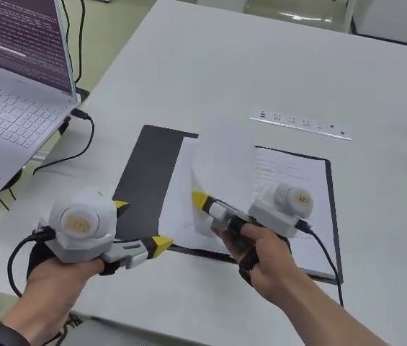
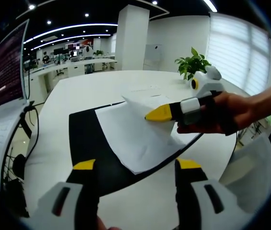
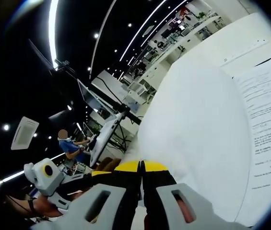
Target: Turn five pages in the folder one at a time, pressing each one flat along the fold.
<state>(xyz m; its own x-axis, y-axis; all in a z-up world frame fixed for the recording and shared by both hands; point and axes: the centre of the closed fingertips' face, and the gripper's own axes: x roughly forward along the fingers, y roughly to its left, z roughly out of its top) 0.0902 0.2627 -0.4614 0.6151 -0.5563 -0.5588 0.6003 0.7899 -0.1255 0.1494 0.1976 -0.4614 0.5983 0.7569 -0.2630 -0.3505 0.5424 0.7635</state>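
My worry here is the pinch itself. My right hand-held gripper has its jaws pressed together on the lower edge of a page, and the sheet stands up off the folder, bowed and about half way over. If I swing it across too fast or pull away from the fold, I judge it could crease near the pinch or tear where it is bound. If the bite is thin, the edge could slide out and the page drop back to the right. I also cannot tell whether I hold 1 sheet or 2, and 2 would spoil the count of 5.

My left hand-held gripper is spread wide and holds nothing. It hovers just beside the near left edge of the folder, so nothing pins the black cover to the desk — a tug on the page could drag the whole folder.

The folder lies open in front of me, with a laptop well off to its left. The lifted page rises from my right jaws up and away from me, above the fold, with a printed sheet flat to its right and a white sheet flat to its left.
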